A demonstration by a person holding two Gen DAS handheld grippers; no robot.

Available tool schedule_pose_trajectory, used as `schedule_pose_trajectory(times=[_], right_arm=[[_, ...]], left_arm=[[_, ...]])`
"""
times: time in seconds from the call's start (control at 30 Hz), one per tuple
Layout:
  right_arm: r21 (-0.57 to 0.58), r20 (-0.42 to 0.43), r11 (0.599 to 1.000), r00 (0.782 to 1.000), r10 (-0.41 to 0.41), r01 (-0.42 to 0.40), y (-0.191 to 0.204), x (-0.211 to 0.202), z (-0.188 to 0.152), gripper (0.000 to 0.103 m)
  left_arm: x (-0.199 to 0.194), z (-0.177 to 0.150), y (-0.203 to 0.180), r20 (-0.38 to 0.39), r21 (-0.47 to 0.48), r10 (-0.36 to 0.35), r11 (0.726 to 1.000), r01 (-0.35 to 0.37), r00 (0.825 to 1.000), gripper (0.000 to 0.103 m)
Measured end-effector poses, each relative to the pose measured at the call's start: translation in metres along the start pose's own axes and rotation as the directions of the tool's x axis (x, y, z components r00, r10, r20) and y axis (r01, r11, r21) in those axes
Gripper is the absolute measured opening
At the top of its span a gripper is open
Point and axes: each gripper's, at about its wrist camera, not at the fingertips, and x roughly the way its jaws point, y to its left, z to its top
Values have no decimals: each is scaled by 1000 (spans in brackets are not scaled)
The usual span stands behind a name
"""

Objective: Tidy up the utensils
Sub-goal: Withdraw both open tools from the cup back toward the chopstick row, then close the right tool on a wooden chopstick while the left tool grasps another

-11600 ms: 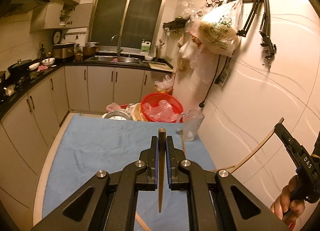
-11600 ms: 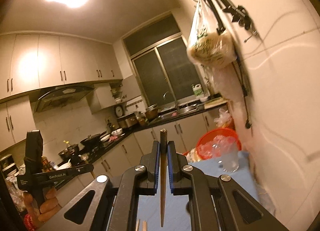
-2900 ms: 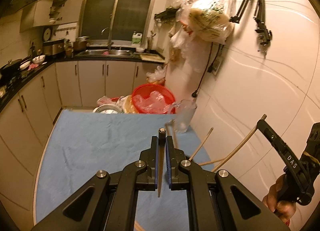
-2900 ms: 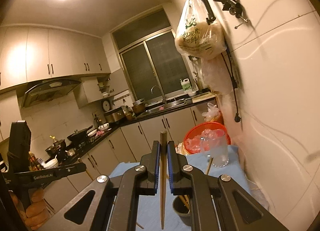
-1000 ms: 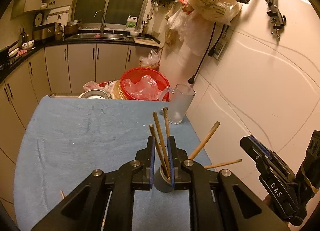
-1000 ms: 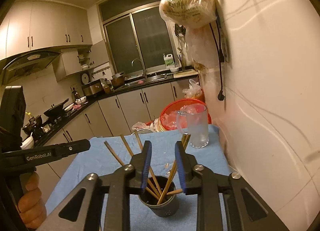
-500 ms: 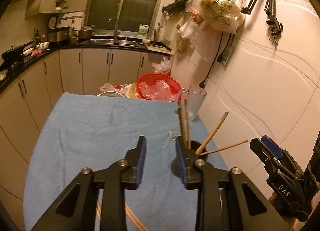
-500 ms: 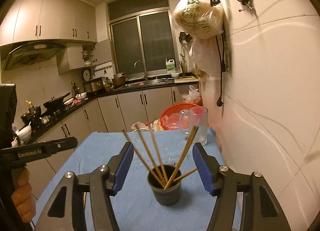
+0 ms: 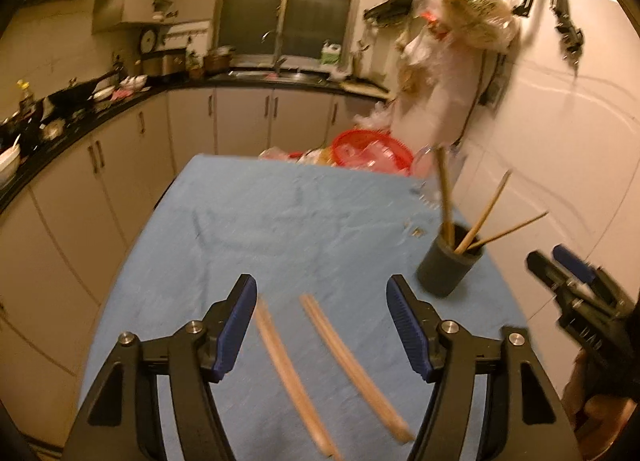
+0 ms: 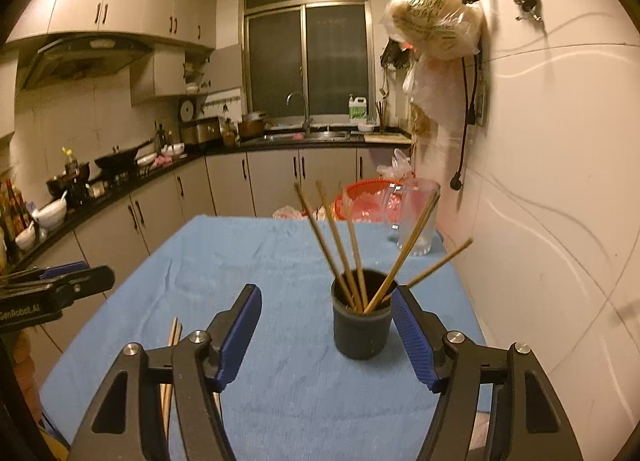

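- Two loose chopsticks [image 9: 304, 373] lie on the blue desk [image 9: 280, 229] between the left gripper [image 9: 322, 325]'s opening jaws, untouched.
- Right gripper [image 10: 326, 325]'s jaws are opening, empty, near the dark cup [image 10: 361, 325] of chopsticks.

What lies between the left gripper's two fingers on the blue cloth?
In the left wrist view, two loose chopsticks lie on the blue cloth between the opening fingers of the left gripper, untouched.

Blue-clothed table [image 10: 248, 261], dark cup [image 10: 361, 331], loose chopsticks [image 9: 348, 363]
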Motion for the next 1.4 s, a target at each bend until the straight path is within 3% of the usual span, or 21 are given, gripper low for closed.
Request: schedule_pose_trajectory(times=[0.3, 0.4, 0.5, 0.63, 0.7, 0.8, 0.87, 0.93, 1.0, 1.13, 1.2, 1.27, 1.4], right_arm=[[-20, -112, 998, 992, 62, -65, 21, 24, -22, 70], [-6, -177, 990, 974, 138, -142, 30, 39, -29, 70], [60, -258, 967, 932, 254, -247, 36, 65, -30, 66], [119, -374, 941, 863, 339, -318, 48, 110, -32, 37], [133, -414, 936, 839, 352, -327, 55, 129, -33, 36], [158, -492, 920, 779, 389, -360, 73, 165, -38, 36], [156, -527, 920, 758, 384, -359, 84, 185, -40, 36], [151, -572, 928, 735, 364, -342, 93, 209, -47, 23], [161, -596, 925, 713, 369, -343, 98, 223, -49, 22], [148, -618, 932, 705, 348, -331, 109, 245, -52, 21], [104, -628, 946, 717, 302, -308, 115, 250, -52, 18], [92, -642, 943, 705, 301, -319, 122, 255, -55, 17], [-4, -637, 950, 733, 237, -311, 136, 259, -54, 16]], left_arm=[[38, -51, 62, -154, -115, 65, 990, -83, 986, 68], [47, -61, 78, -193, -153, 54, 985, -85, 980, 68], [52, -66, 85, -212, -160, 61, 982, -96, 975, 68], [54, -71, 90, -218, -158, 57, 983, -93, 974, 68], [55, -72, 91, -221, -156, 56, 983, -92, 974, 68], [57, -74, 96, -233, -161, 50, 983, -89, 971, 68], [58, -75, 100, -240, -167, 49, 982, -91, 969, 68], [58, -76, 103, -244, -173, 46, 981, -90, 969, 68], [57, -76, 106, -243, -172, 44, 981, -88, 969, 68], [55, -77, 111, -242, -176, 44, 980, -88, 969, 68], [56, -76, 113, -246, -179, 44, 980, -90, 968, 68], [58, -77, 115, -251, -183, 43, 979, -91, 967, 68], [67, -74, 116, -272, -184, 39, 979, -91, 962, 68]])
